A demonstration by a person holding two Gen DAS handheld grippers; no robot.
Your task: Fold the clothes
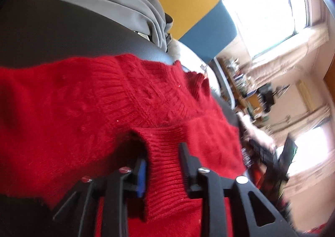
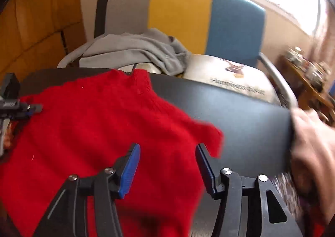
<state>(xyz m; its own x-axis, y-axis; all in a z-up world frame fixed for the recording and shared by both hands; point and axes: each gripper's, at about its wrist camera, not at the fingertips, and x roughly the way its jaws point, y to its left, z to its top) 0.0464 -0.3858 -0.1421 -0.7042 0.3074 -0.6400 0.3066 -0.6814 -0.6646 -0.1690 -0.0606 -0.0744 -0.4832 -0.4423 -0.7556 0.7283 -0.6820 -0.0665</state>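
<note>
Sweater (image 2: 100,132), red and fuzzy, lies spread on the dark bench (image 2: 240,107). In the right wrist view it fills the left half, from about 12 o'clock down to 7 o'clock, with its neck at the far edge near 12 o'clock.

The left tool (image 1: 163,165) is closed on a ribbed strip of the sweater, likely a cuff or hem. The knit fills the whole gap between its two black fingers.

The right tool (image 2: 167,165) is open. Its blue pads (image 2: 129,172) stand well apart above the near edge of the sweater, and nothing is pinched between them. A short flap of red sticks out at about 3 o'clock from that tool.

Behind the bench, at 12 o'clock, a chair (image 2: 209,17) holds a heap of grey clothes (image 2: 134,48).

I think the folding has only started. One side is held and the other is not. Next, the right tool needs to come down on the near edge and pinch it. Then both tools can lift and carry that side over. The knit is soft and may sag or slip, so the pinch should be deep.
</note>
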